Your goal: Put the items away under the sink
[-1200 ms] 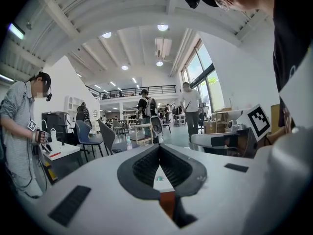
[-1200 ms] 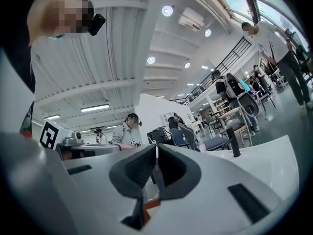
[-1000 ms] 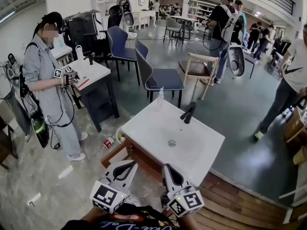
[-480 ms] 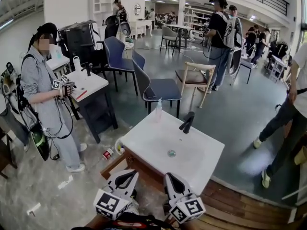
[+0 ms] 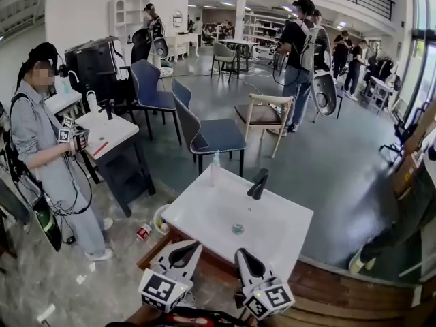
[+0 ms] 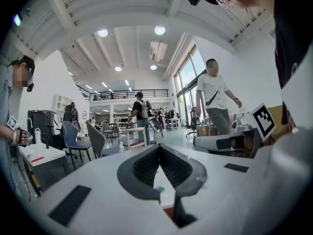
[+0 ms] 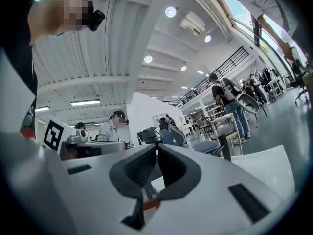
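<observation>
Head view showed the left hand-held gripper [image 5: 185, 251] and right hand-held gripper [image 5: 244, 257] pinched closed and empty; beyond them stood the white sink [image 5: 272, 234], a bottle [image 5: 215, 167] at its far edge.

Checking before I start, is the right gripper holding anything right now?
No, the right gripper is shut, its jaw tips touching with nothing between them.
</observation>
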Demonstrator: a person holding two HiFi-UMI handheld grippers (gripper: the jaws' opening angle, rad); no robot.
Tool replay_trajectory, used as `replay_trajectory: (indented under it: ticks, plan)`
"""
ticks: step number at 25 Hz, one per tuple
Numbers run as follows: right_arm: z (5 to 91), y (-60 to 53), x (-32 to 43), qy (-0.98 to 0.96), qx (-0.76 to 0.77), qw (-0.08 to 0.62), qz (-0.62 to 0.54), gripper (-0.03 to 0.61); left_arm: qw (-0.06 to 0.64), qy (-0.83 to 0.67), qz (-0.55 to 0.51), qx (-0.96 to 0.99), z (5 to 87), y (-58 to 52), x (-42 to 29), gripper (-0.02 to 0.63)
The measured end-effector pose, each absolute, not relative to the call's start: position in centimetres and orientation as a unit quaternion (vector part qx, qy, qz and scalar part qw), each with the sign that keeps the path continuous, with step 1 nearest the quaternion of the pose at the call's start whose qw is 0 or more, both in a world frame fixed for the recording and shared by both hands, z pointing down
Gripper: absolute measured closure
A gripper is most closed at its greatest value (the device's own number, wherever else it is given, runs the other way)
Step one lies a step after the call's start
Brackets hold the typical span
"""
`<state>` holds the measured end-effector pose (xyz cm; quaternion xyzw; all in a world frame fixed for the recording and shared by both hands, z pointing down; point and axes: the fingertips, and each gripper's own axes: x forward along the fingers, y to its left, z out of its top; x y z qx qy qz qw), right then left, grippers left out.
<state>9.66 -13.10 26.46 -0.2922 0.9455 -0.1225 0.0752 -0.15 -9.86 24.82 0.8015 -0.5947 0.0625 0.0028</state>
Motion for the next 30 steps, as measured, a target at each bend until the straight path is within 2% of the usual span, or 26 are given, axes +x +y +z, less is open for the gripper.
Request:
replay_trajectory:
  ticks: [13,30]
  plan:
    - [25.9,-18.2,6.2,0.937,-0.320,0.079,-0.113,0.569,-0.003,-0.554,0.058,0.830,24.5,-16.4,-2.4,0.606]
    - [27.3,-22.0,1.2,0.933,-0.333,0.059,-0.124,0.569,0.012,-0.549,0.053,0.834,25.3,-19.8,-7.6,0.606]
